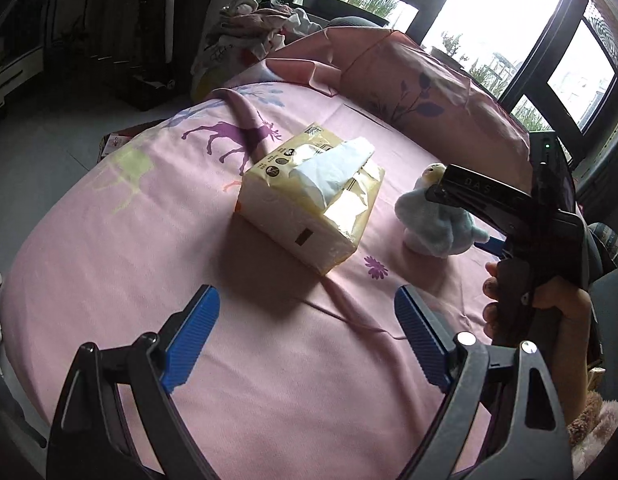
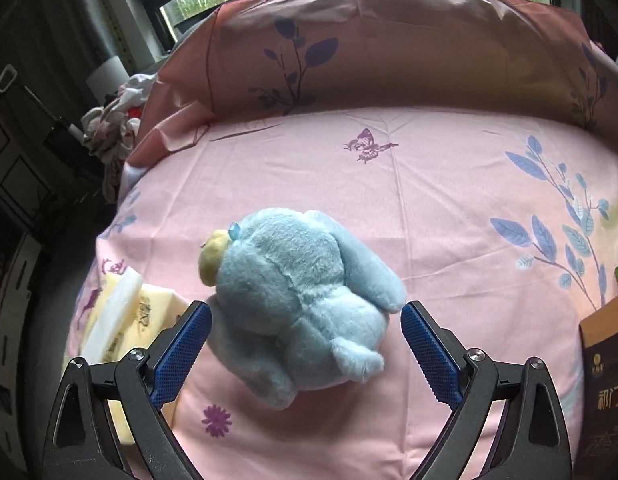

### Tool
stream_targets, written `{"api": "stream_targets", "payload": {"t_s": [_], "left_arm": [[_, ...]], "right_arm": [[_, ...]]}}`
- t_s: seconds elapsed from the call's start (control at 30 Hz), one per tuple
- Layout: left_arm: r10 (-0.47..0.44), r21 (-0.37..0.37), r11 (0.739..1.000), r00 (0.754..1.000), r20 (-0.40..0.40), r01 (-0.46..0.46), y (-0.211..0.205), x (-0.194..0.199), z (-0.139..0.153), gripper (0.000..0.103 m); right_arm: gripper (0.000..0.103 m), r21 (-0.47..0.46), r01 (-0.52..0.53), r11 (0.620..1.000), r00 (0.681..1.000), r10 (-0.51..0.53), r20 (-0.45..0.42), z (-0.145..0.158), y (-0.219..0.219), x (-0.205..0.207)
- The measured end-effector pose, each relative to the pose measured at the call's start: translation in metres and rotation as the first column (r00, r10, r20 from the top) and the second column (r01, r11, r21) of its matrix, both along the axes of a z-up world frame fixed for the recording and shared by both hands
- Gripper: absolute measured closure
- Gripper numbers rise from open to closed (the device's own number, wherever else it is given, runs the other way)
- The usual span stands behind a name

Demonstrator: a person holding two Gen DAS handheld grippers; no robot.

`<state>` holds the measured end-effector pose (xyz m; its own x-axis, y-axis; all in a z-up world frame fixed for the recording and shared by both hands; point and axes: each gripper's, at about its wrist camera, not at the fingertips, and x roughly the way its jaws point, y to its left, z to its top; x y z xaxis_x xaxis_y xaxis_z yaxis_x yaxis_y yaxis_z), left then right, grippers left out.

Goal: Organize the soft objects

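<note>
Right tongs [image 2: 306,344] are hanging wide around the blue plush toy [image 2: 301,304] sitting on the bed [image 2: 429,200]; left tongs [image 1: 307,336] are gaping empty, risking a squashy, off-centre pinch slipping free

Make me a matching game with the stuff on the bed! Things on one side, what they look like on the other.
Things:
1. plush toy
2. tissue pack
3. bedsheet
4. right claw

Looks:
A. pink with a purple butterfly
B. yellow, white tissue sticking out
C. fluffy light blue
D. open, blue pads either side of the toy

Pairs: 1-C, 2-B, 3-A, 4-D
</note>
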<state>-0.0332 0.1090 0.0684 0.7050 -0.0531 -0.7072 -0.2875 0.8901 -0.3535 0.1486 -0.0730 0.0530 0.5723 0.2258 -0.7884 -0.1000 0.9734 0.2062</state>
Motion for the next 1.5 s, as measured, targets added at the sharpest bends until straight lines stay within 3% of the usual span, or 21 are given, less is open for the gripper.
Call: {"api": "stream_targets", "payload": {"t_s": [0.07, 0.17, 0.23, 0.3, 0.37, 0.5, 0.7, 0.83, 1.17, 1.33, 1.5], "left_arm": [[-0.007, -0.007, 1.000, 1.000, 0.005, 0.008, -0.001, 0.000, 0.001, 0.014], [-0.013, -0.008, 1.000, 1.000, 0.005, 0.013, -0.002, 0.001, 0.001, 0.014], [-0.017, -0.012, 1.000, 1.000, -0.007, 0.017, -0.002, 0.001, -0.001, 0.014], [-0.024, -0.022, 0.999, 1.000, -0.014, 0.024, -0.002, 0.001, -0.002, 0.014], [-0.029, -0.030, 0.999, 1.000, -0.011, 0.029, -0.002, 0.000, -0.002, 0.014], [-0.028, -0.019, 0.999, 1.000, -0.010, 0.027, -0.002, -0.001, -0.001, 0.014], [-0.022, -0.022, 1.000, 1.000, -0.010, 0.022, -0.002, 0.000, -0.001, 0.014], [-0.031, -0.010, 0.999, 0.999, -0.013, 0.031, -0.006, -0.001, -0.002, 0.014], [-0.081, 0.015, 0.997, 0.996, -0.024, 0.082, -0.024, -0.003, -0.005, 0.014], [-0.127, 0.006, 0.992, 0.991, -0.038, 0.128, -0.037, -0.002, -0.008, 0.014], [-0.236, -0.024, 0.972, 0.971, -0.029, 0.235, -0.055, -0.006, -0.004, 0.014]], "right_arm": [[0.007, 0.043, -0.026, 0.999, 1.000, 0.025, 0.013, -0.003, 0.000, 0.006], [0.008, 0.029, -0.041, 0.999, 0.998, 0.040, 0.043, -0.006, 0.003, 0.012], [0.013, 0.014, -0.061, 0.998, 0.997, 0.060, 0.056, -0.006, 0.009, 0.014], [0.027, 0.007, -0.059, 0.998, 0.995, 0.059, 0.079, -0.004, 0.010, 0.012], [0.034, 0.022, -0.057, 0.998, 0.995, 0.055, 0.084, -0.001, 0.011, 0.011], [0.039, 0.072, -0.043, 0.997, 0.997, 0.037, 0.074, 0.004, 0.005, 0.005], [0.039, 0.158, -0.049, 0.986, 0.996, 0.037, 0.080, 0.034, -0.022, -0.028], [0.037, 0.132, -0.071, 0.989, 0.996, 0.062, 0.070, 0.053, -0.045, -0.071], [0.036, -0.010, -0.006, 1.000, 0.996, 0.005, -0.085, 0.030, -0.091, -0.159], [0.030, 0.051, 0.000, 0.999, 0.984, 0.009, -0.178, 0.016, -0.100, -0.167], [0.020, 0.043, -0.005, 0.999, 0.991, 0.011, -0.136, 0.023, -0.107, -0.178]]}}
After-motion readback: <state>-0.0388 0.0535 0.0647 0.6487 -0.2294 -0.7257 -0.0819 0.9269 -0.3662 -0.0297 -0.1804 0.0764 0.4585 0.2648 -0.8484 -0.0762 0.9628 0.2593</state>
